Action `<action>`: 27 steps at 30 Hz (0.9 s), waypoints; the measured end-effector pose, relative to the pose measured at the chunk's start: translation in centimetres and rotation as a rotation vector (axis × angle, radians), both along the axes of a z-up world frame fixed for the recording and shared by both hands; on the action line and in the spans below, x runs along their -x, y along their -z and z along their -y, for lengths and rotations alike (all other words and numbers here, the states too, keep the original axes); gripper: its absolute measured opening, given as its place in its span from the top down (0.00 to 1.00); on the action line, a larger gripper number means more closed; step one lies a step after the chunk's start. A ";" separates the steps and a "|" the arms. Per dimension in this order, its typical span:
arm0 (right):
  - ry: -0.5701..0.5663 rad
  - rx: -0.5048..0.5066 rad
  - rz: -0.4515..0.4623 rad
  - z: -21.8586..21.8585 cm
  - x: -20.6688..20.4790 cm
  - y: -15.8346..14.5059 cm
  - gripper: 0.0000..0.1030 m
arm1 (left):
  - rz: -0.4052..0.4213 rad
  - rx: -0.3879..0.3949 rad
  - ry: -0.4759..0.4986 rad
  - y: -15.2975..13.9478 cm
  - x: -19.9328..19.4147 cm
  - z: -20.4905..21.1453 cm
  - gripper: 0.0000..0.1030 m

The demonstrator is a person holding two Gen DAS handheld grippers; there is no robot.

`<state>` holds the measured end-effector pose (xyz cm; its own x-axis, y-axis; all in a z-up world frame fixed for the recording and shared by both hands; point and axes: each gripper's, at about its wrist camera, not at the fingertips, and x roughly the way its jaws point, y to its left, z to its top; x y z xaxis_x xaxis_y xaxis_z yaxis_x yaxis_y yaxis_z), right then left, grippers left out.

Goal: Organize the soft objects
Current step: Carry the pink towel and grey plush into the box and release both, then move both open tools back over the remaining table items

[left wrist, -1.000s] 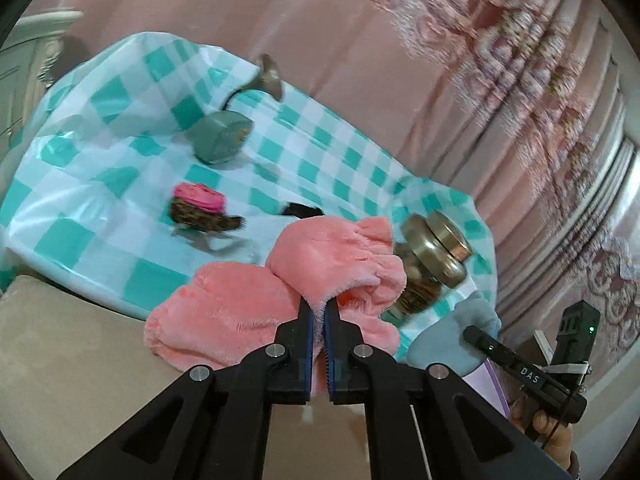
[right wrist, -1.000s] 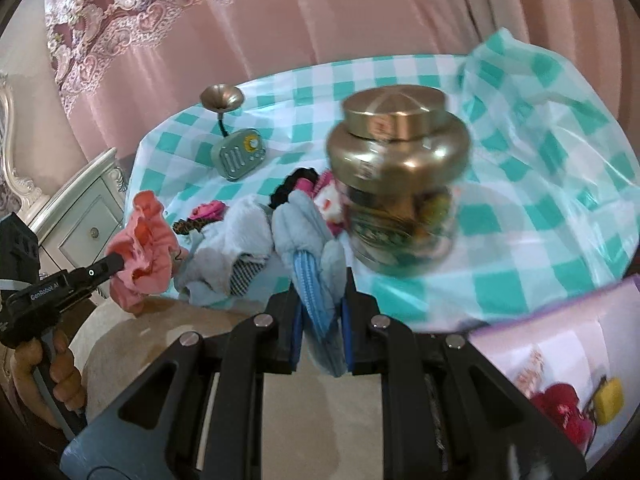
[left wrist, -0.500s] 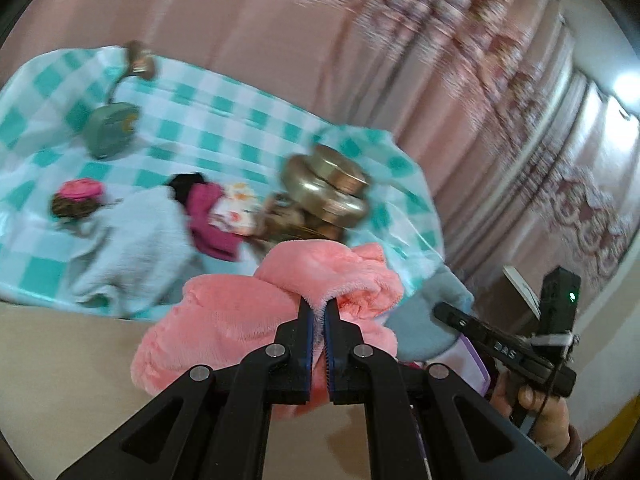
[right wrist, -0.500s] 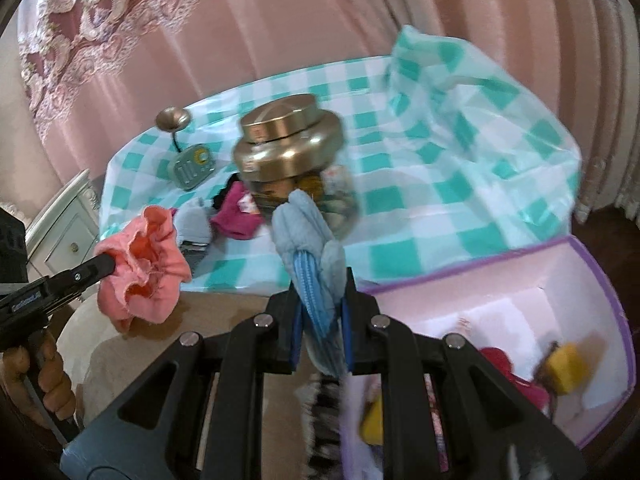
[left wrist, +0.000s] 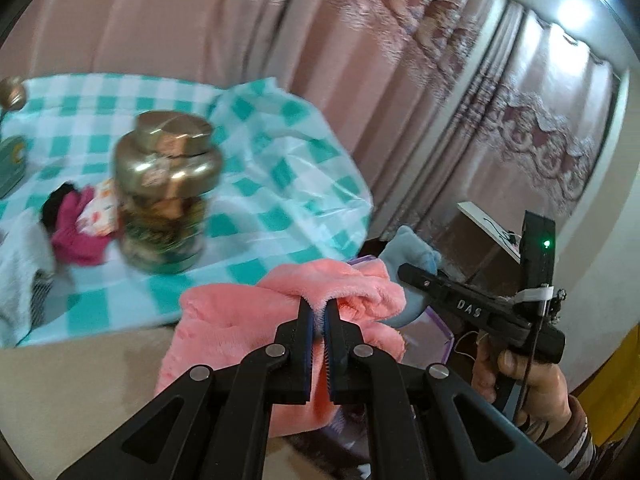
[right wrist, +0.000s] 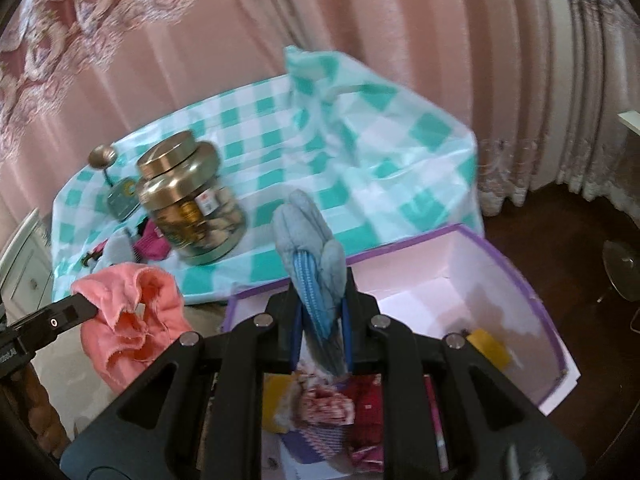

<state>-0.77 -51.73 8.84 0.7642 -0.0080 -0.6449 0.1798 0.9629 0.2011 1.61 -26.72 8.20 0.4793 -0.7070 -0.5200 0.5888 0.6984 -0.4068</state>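
My left gripper [left wrist: 319, 305] is shut on a fluffy pink cloth [left wrist: 240, 320], which hangs off the front edge of the checked table. From the right wrist view the same pink cloth [right wrist: 132, 312] dangles at the left. My right gripper [right wrist: 320, 316] is shut on a grey-blue soft mitt [right wrist: 312, 248], held above a white box with a purple rim [right wrist: 520, 280]. The box holds several soft items, red, yellow and patterned [right wrist: 320, 404]. In the left wrist view the mitt [left wrist: 412, 252] and the right gripper [left wrist: 404, 270] show at the right.
A glass jar with a gold lid [left wrist: 168, 192] stands on the teal checked tablecloth [left wrist: 280, 168]. Magenta, black and white cloths [left wrist: 76, 232] lie left of the jar. Pink curtains hang behind. A white cabinet [right wrist: 24, 272] stands at the far left.
Both grippers swung to the right, away from the table, each keeping its cloth. The purple-rimmed box has come into view under the right gripper, and the jar has slid to the left.
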 end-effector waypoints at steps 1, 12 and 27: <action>0.011 0.004 0.004 0.4 0.1 -0.1 0.82 | 0.010 0.001 0.013 -0.3 0.0 0.9 0.95; 0.111 0.036 0.014 2.8 1.3 -0.7 0.32 | 0.008 -0.049 -0.017 0.0 -0.8 3.8 0.47; 0.017 0.093 0.010 -1.9 0.4 -0.8 0.23 | 0.041 -0.171 -0.204 0.7 -2.6 -6.4 0.44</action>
<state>-1.18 -49.79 9.67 0.7698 -0.0806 -0.6332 0.1949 0.9743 0.1129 4.19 -20.32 7.53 0.6262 -0.4971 -0.6006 0.4424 0.8609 -0.2514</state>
